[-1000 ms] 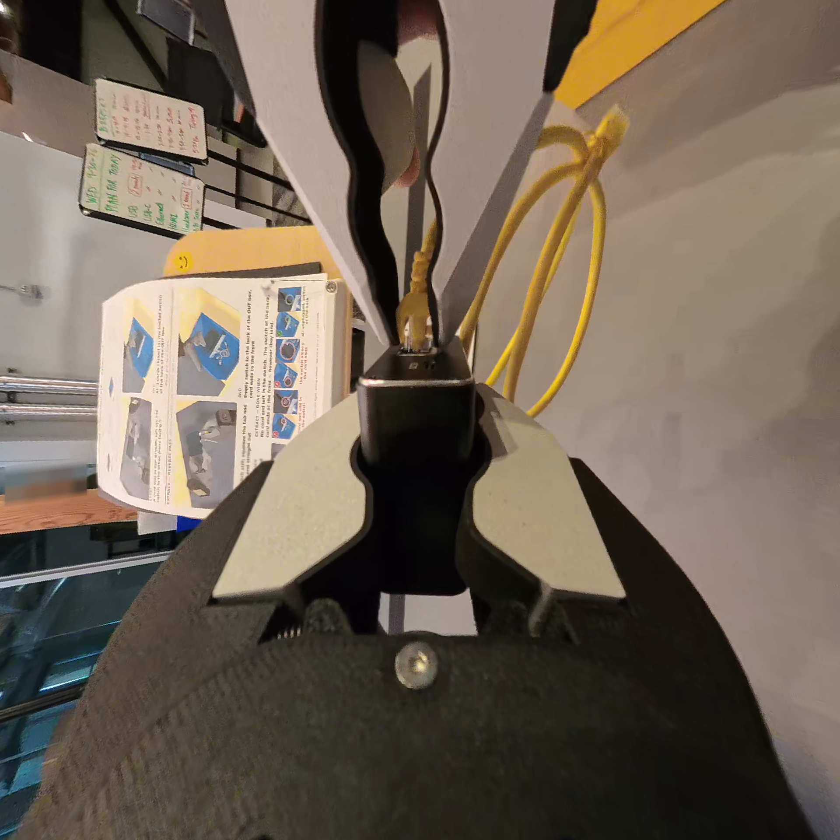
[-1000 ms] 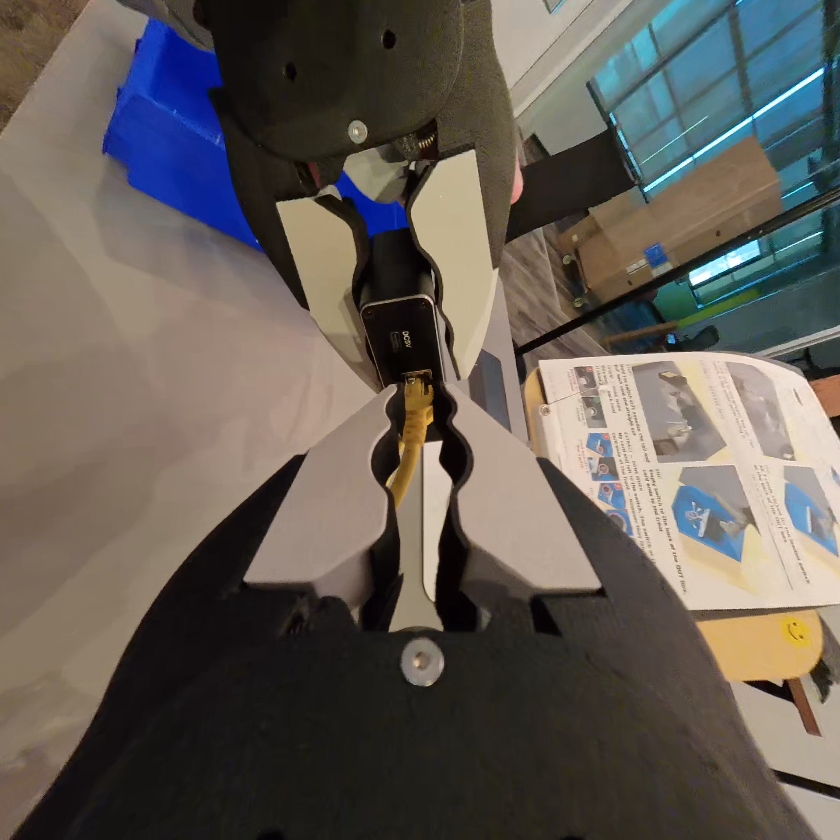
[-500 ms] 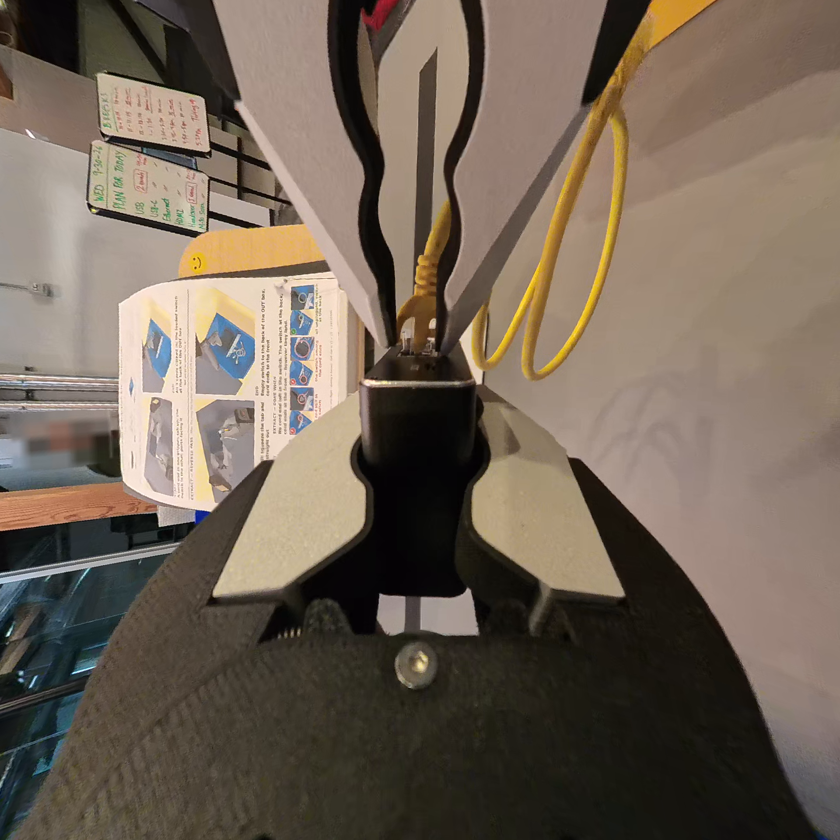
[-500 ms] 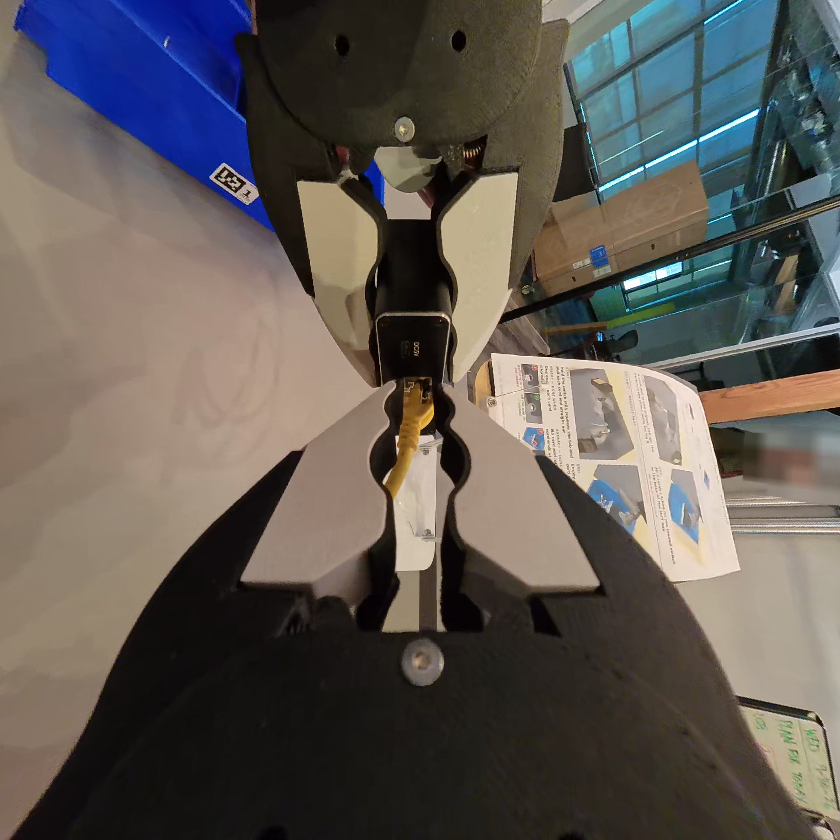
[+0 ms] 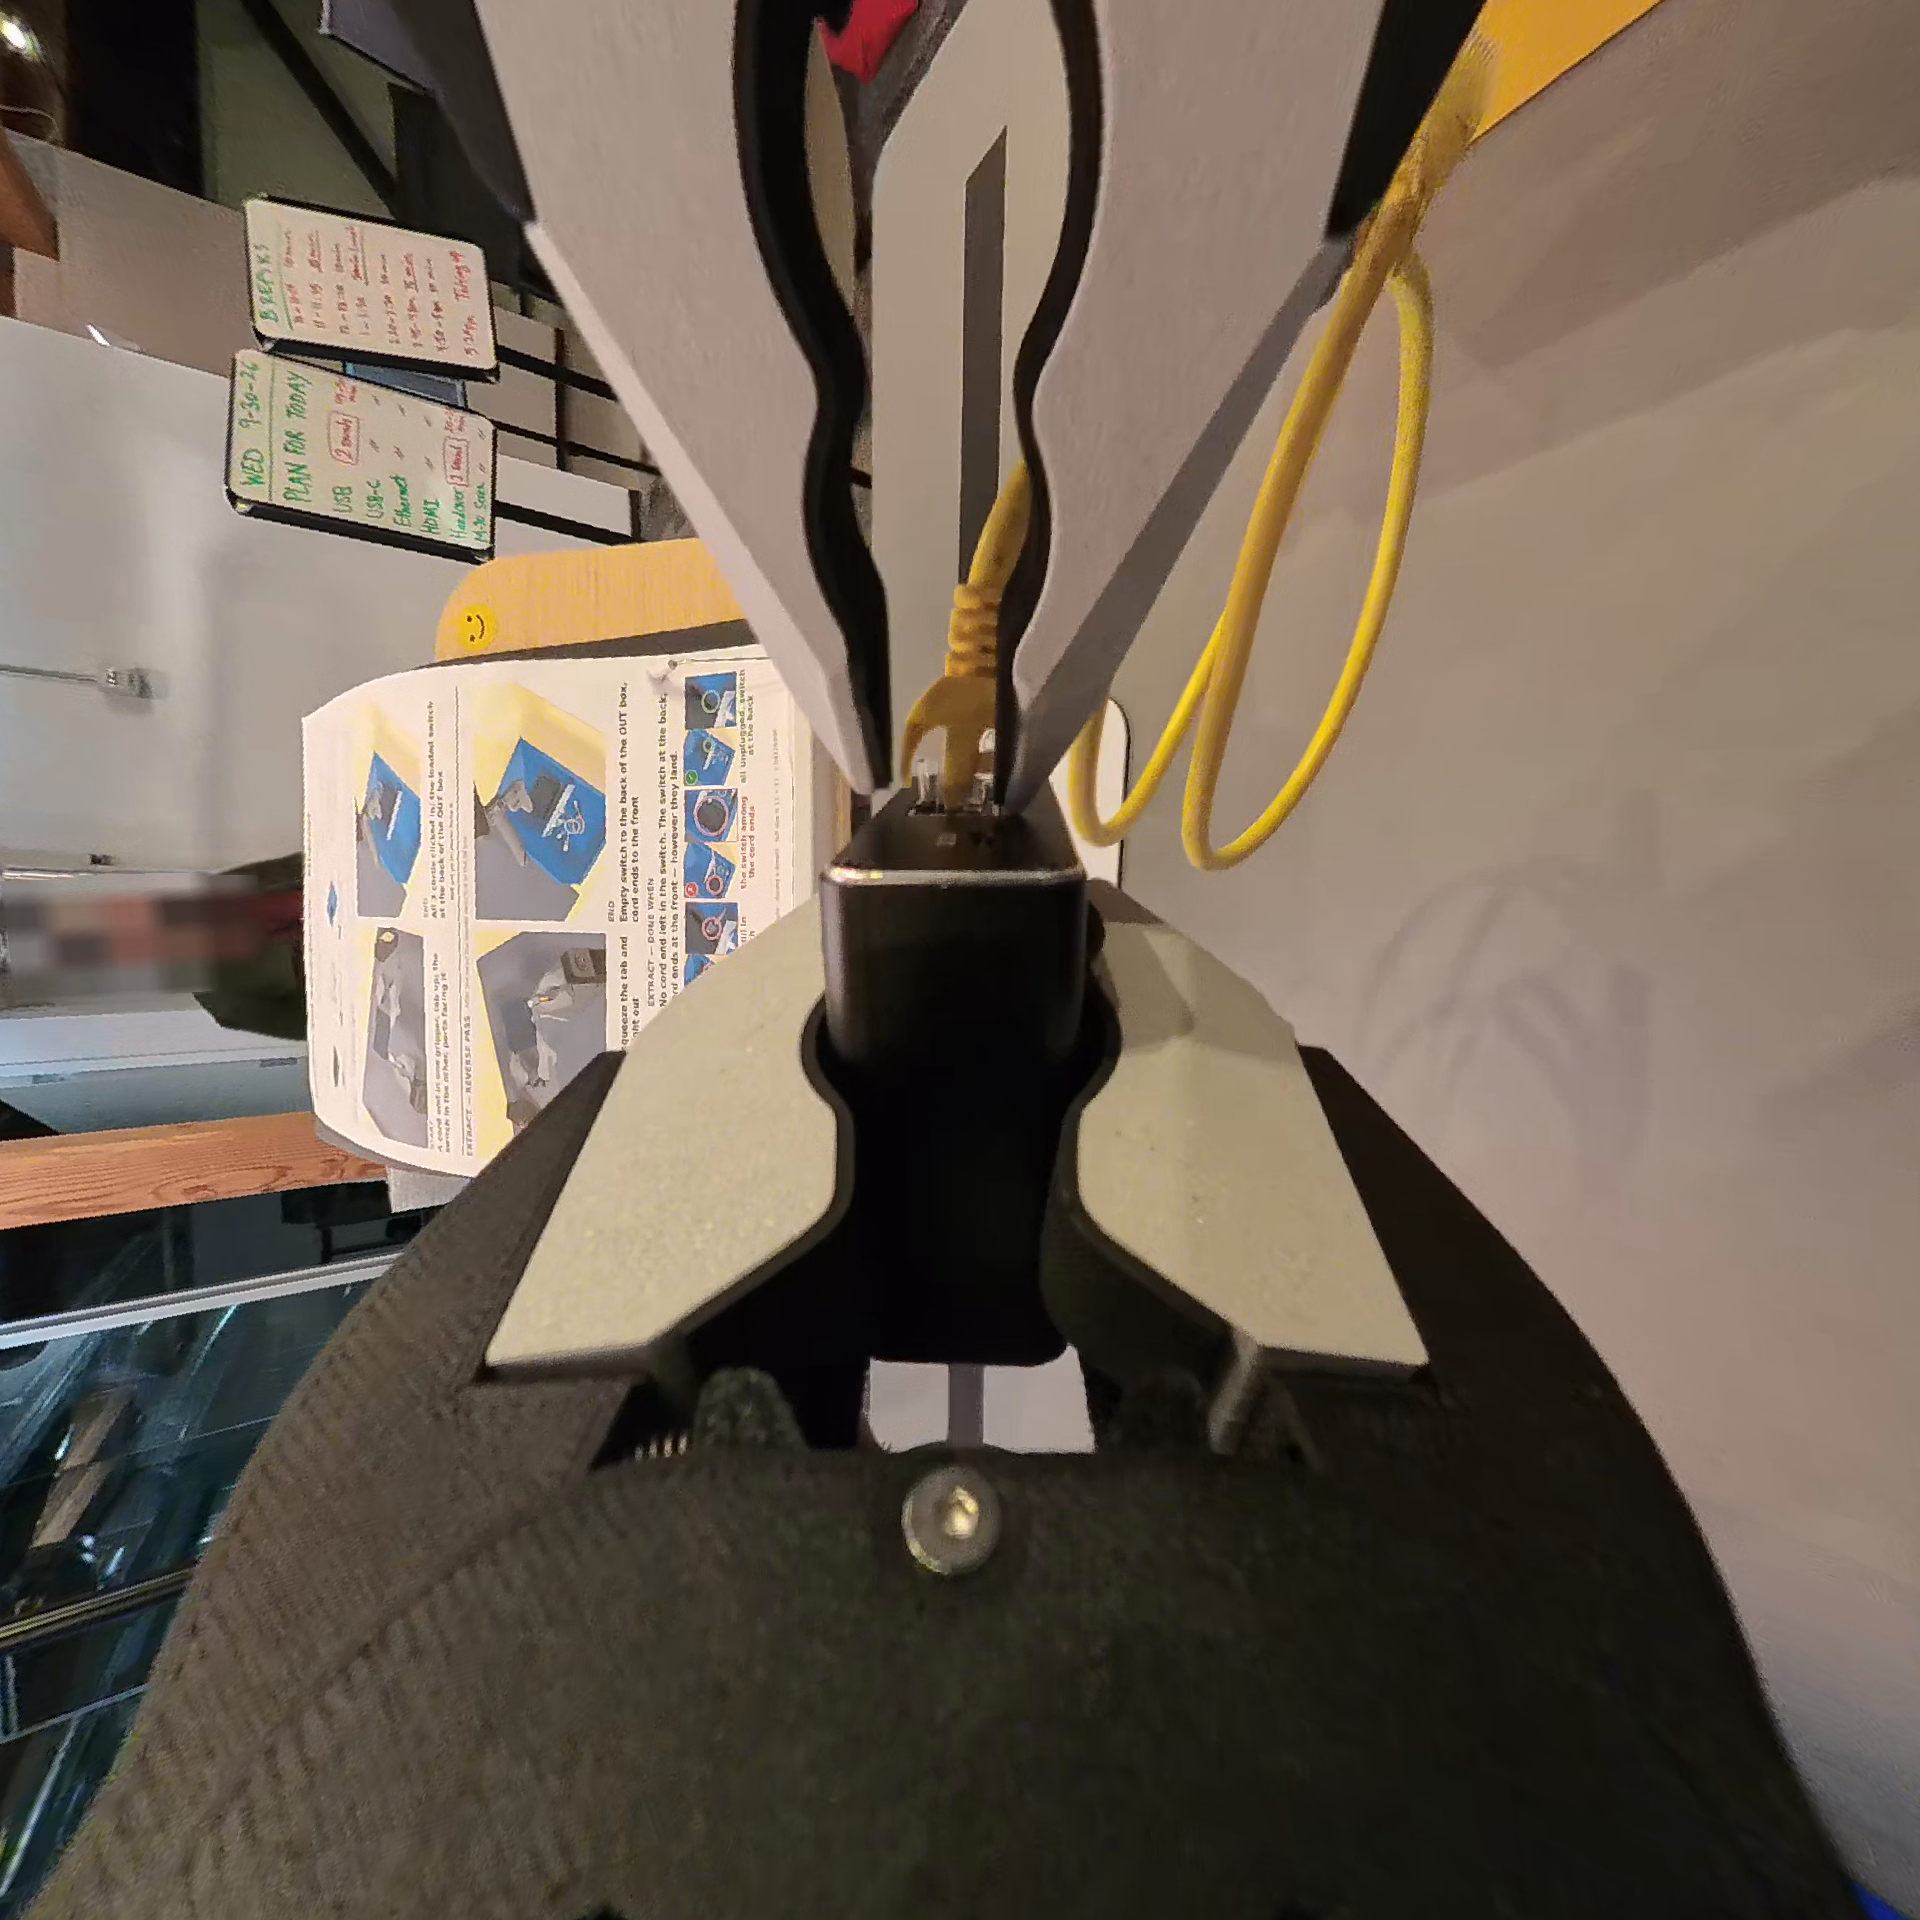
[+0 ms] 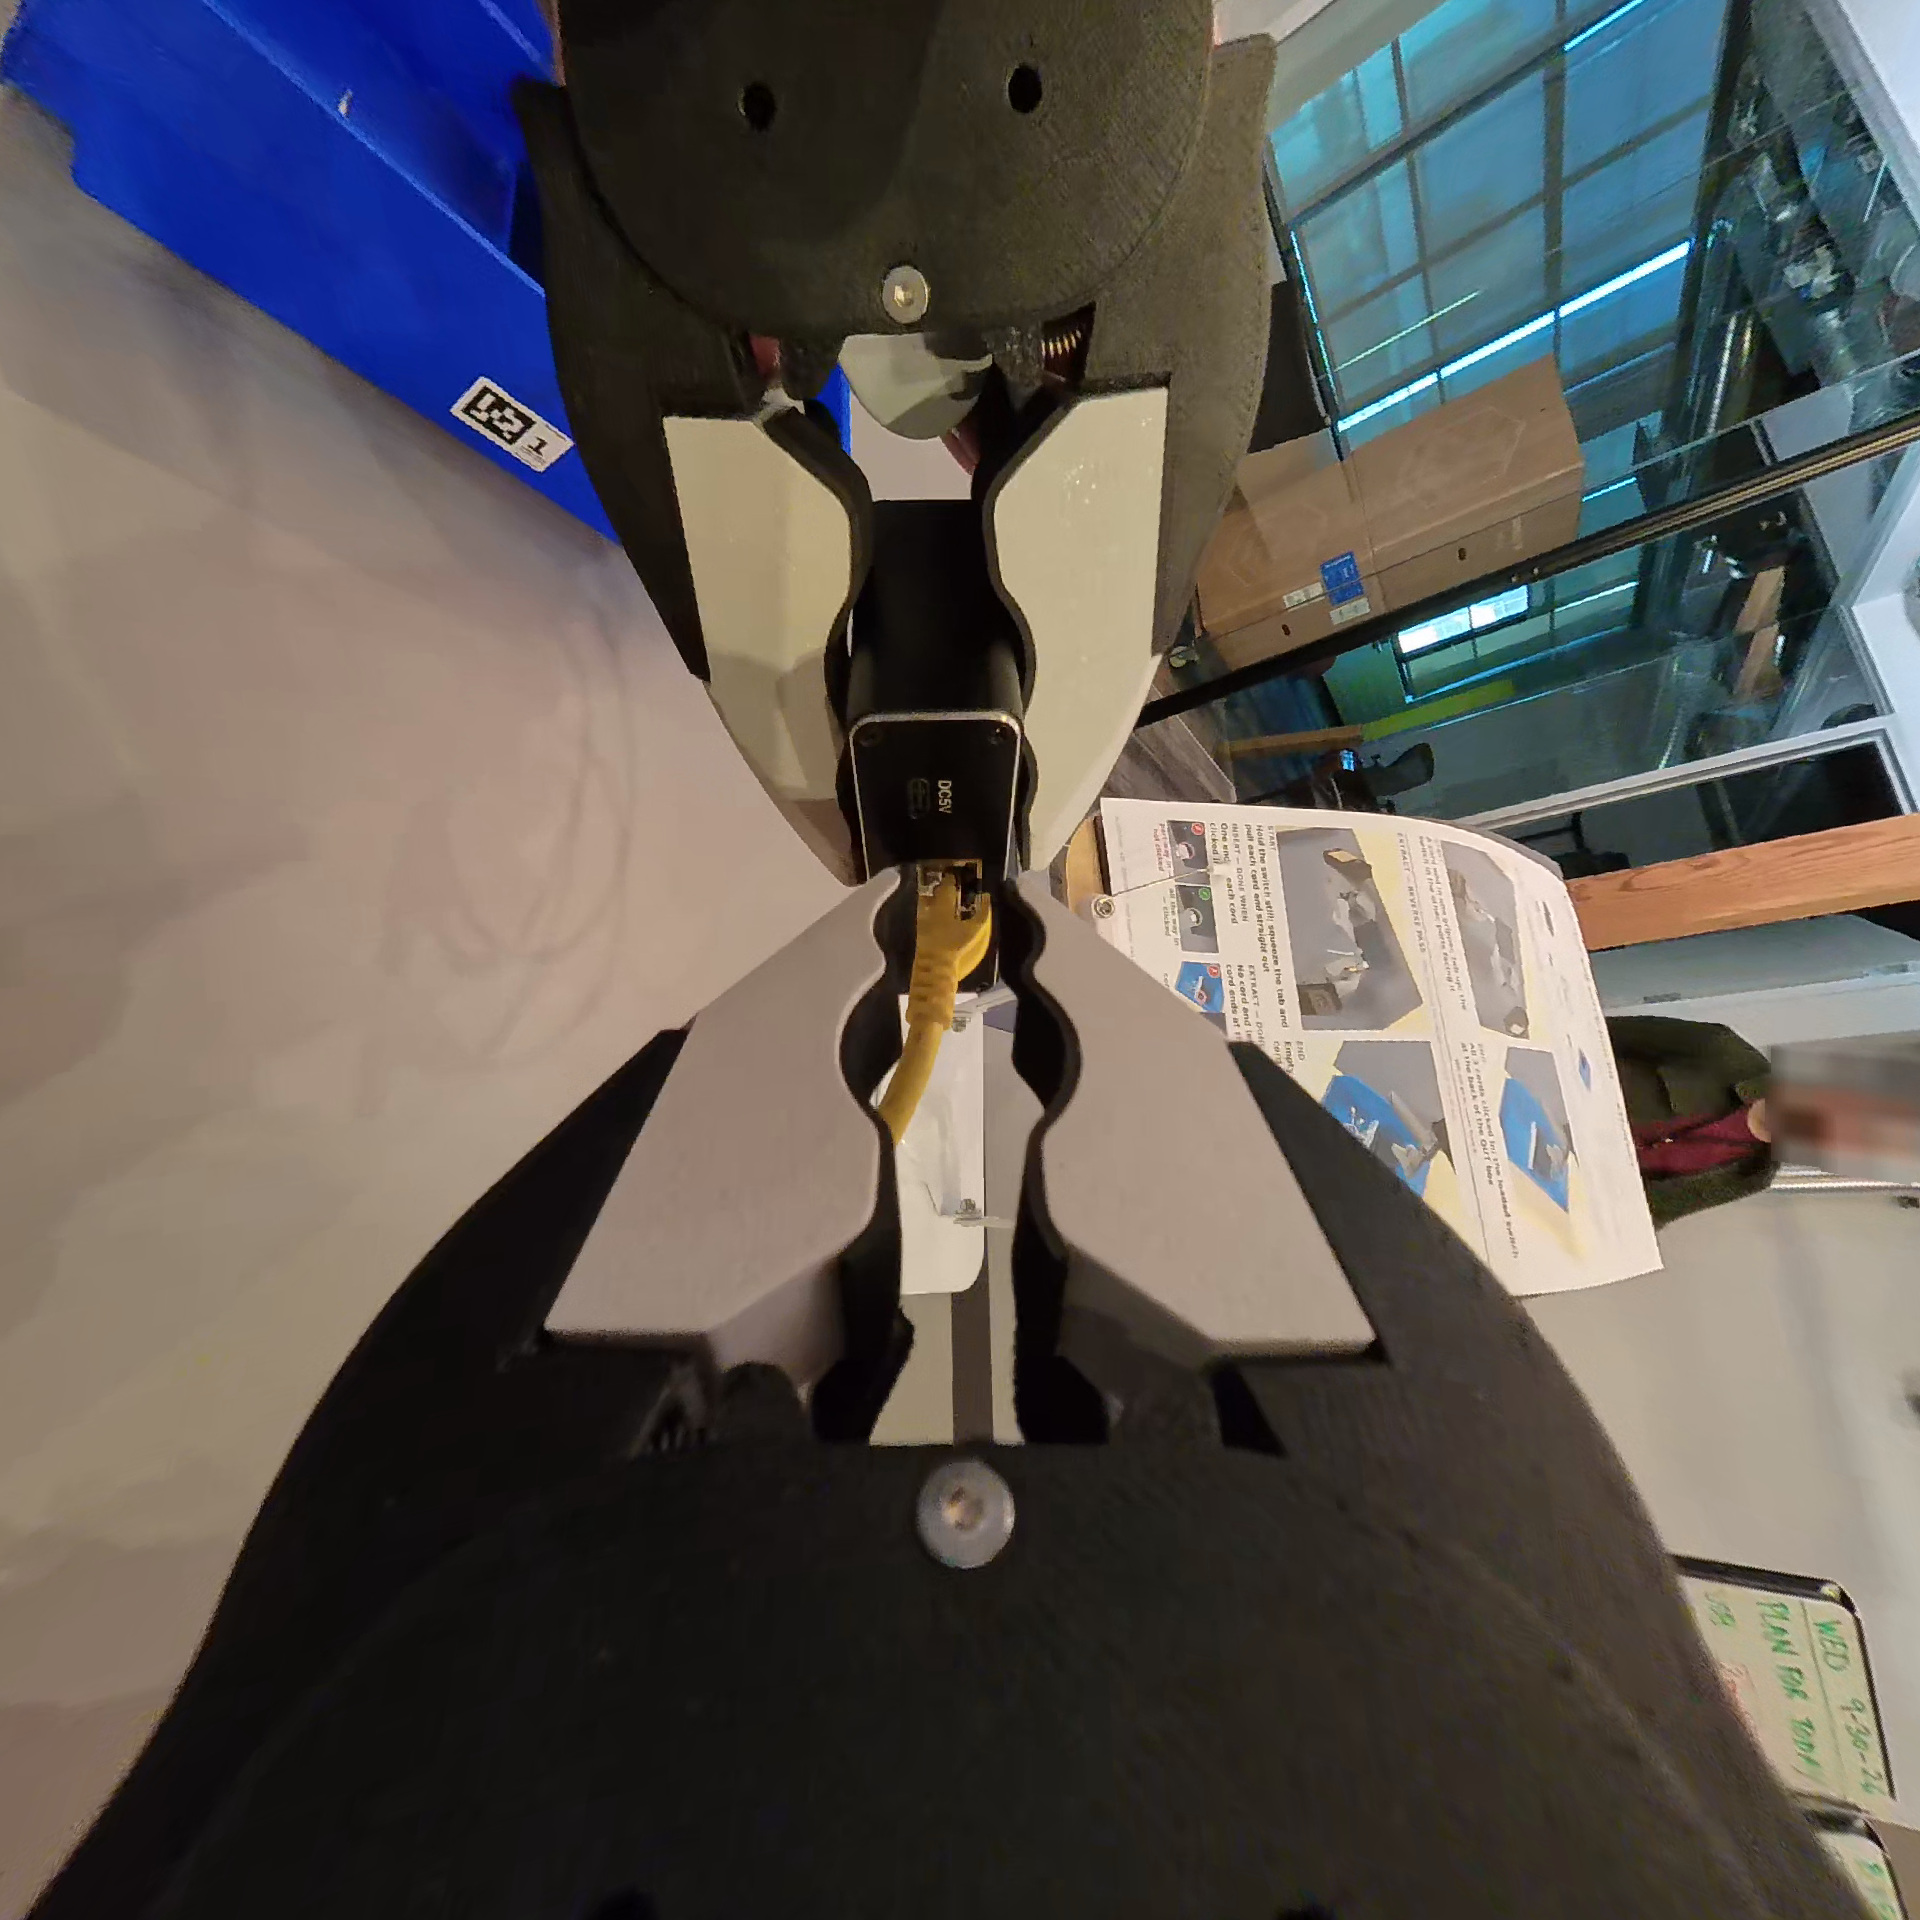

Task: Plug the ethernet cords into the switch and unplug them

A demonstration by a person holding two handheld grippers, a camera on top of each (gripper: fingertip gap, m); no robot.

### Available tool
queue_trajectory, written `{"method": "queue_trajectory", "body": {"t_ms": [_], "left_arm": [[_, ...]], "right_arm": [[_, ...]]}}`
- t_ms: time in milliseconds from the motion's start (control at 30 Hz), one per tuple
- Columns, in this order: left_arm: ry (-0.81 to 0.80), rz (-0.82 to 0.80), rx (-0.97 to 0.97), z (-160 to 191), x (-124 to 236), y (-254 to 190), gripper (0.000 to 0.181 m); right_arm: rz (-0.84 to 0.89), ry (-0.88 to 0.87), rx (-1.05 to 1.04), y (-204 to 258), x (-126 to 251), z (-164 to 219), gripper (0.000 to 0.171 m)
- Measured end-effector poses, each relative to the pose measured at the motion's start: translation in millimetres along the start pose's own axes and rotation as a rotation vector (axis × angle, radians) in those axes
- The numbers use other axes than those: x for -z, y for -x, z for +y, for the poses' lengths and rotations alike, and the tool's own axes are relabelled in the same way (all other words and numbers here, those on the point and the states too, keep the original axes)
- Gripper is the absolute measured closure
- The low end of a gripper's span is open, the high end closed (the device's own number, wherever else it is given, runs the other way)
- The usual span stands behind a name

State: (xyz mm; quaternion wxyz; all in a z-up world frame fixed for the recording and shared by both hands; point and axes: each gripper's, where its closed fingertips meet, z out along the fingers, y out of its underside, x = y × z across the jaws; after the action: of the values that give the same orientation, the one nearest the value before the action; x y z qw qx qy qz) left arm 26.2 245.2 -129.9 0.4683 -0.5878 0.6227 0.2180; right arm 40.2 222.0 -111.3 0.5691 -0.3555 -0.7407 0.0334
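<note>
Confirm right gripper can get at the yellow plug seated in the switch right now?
Probably yes. The right gripper already has its jaws on either side of the yellow plug, nothing between. The left gripper holds the switch from the far end, clear of the port.

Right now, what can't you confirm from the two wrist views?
- Plug latch: right wrist view, the yellow plug sits in the switch port; click-in too small to judge.
- Right hand-held gripper contact with the plug: fingertips hide it.
- Other switch ports: left wrist view, behind the left hand-held gripper.
- Cord far end: cut off at the top edge.
</note>
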Motion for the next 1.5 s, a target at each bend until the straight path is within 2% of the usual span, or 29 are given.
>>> {"method": "queue_trajectory", "body": {"t_ms": [500, 767, 1000, 1200, 1367, 1500], "left_arm": [[-0.008, -0.007, -0.023, -6, 1, 1, 0.144], [0.010, 0.007, -0.056, -3, -6, -9, 0.145], [-0.045, 0.037, 0.052, -3, -8, -11, 0.144], [-0.059, 0.035, 0.096, -4, -11, -18, 0.144], [0.004, 0.016, -0.002, -5, -14, -25, 0.144], [-0.005, 0.022, -0.070, -10, -11, -29, 0.144]], "right_arm": [[-0.012, 0.040, 0.055, 1, 6, 5, 0.162], [-0.139, 0.114, 0.142, 15, 2, 14, 0.163], [-0.145, 0.076, 0.085, 13, 4, 12, 0.163], [-0.115, 0.125, 0.078, 17, 6, 15, 0.164], [-0.185, 0.149, 0.070, 27, 9, 20, 0.163], [-0.277, 0.045, -0.040, 33, 15, 16, 0.163]]}}
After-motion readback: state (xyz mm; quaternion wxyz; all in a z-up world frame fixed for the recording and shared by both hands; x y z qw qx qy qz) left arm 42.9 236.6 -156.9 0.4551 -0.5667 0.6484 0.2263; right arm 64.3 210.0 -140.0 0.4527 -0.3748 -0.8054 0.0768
